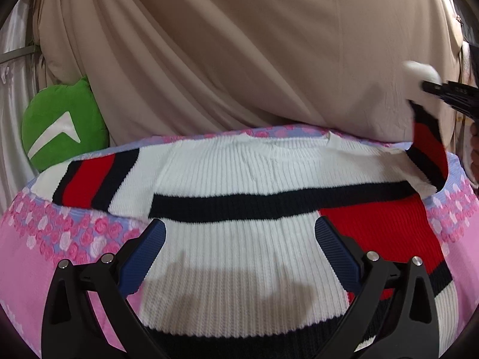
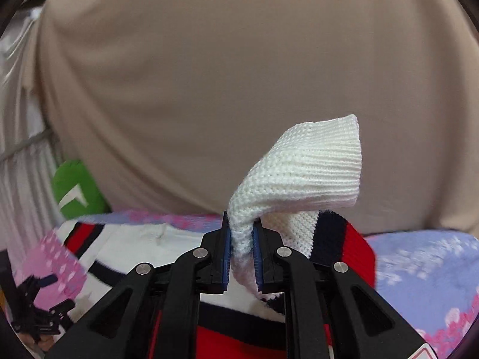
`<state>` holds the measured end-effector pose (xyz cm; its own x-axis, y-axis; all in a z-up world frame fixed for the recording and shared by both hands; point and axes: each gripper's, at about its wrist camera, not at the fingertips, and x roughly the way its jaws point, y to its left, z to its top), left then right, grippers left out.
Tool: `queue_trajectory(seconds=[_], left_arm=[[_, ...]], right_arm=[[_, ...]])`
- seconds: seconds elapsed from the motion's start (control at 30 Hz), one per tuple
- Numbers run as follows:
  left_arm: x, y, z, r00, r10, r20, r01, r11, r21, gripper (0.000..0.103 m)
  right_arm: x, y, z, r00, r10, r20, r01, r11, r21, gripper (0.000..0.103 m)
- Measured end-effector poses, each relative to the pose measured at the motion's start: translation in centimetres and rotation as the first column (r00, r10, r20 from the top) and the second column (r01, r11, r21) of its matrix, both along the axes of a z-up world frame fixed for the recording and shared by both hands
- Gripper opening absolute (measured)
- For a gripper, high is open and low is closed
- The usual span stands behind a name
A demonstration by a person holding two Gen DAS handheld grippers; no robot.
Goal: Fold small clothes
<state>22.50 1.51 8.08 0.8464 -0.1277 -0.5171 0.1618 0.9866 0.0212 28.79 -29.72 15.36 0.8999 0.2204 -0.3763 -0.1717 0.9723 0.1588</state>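
A small ribbed knit sweater (image 1: 239,245), white with navy and red stripes, lies flat on a pink floral cloth (image 1: 60,236). My left gripper (image 1: 239,239) is open and empty, hovering low over the sweater's middle. My right gripper (image 2: 242,239) is shut on the white cuff (image 2: 299,167) of the sweater's right sleeve and holds it lifted off the cloth. That sleeve (image 1: 428,146) curves up at the far right of the left wrist view, where the right gripper (image 1: 446,89) shows at the edge. The left gripper (image 2: 39,317) shows at the lower left of the right wrist view.
A beige draped cloth (image 1: 239,45) fills the background behind the surface. A green plush cushion (image 1: 60,128) with a white mark sits at the back left. The cloth turns pale blue with pink flowers (image 2: 425,263) on the right side.
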Motion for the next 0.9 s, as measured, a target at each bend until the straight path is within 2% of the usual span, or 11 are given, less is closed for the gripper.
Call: queue_trajectory(seconds=[0.07,0.13,0.23,0.3,0.37,0.43,0.53,0.6,0.7,0.8,0.9], left_arm=[[0.8,0.4,0.4,1.0,0.003,0.005,-0.003,1.0,-0.005,0.098],[1.7,0.9,0.4,1.0,-0.004,-0.008,0.004,1.0,-0.014,0.098],[3.8,1.9,-0.6,0.998,-0.004,-0.059,0.002,0.999,-0.032,0.098],[5.2,2.6,-1.6,0.994,-0.008,-0.109,0.003,0.999,-0.046,0.098],[6.7,3.3,-2.7,0.988,-0.008,-0.157,-0.002,0.998,-0.059,0.098],[8.1,3.8,-3.6,0.98,-0.013,-0.197,-0.001,0.997,-0.074,0.098],[9.6,3.9,-3.9,0.976,-0.046,-0.214,0.021,0.993,-0.119,0.098],[10.4,3.7,-3.7,0.974,-0.073,-0.212,0.041,0.988,-0.152,0.098],[12.0,2.9,-4.0,0.965,-0.092,-0.247,0.051,0.984,-0.168,0.098],[12.7,2.7,-4.9,0.949,-0.045,-0.311,-0.006,0.987,-0.162,0.098],[11.2,4.2,-4.7,0.96,-0.006,-0.281,-0.045,0.984,-0.175,0.098]], right_arm=[[2.1,7.5,-1.5,0.992,0.119,-0.043,-0.122,0.989,-0.089,0.013],[4.5,13.7,-4.7,0.969,0.207,-0.132,-0.227,0.961,-0.16,0.014],[6.6,19.0,-10.4,0.926,0.255,-0.277,-0.318,0.923,-0.216,0.017],[6.4,20.5,-13.1,0.907,0.265,-0.326,-0.352,0.903,-0.246,0.017],[4.9,19.2,-12.8,0.916,0.27,-0.295,-0.341,0.913,-0.223,0.02],[3.6,16.4,-11.4,0.937,0.256,-0.238,-0.3,0.939,-0.169,0.042],[1.3,10.4,-9.2,0.978,0.139,-0.152,-0.161,0.976,-0.143,0.057],[0.4,6.5,-8.8,0.989,0.027,-0.144,-0.049,0.987,-0.152,0.058],[-0.3,1.4,-9.5,0.978,-0.093,-0.186,0.07,0.989,-0.128,0.058],[0.0,-2.1,-11.1,0.955,-0.159,-0.251,0.14,0.986,-0.092,0.058],[1.2,-3.5,-12.8,0.935,-0.185,-0.302,0.171,0.982,-0.074,0.058]])
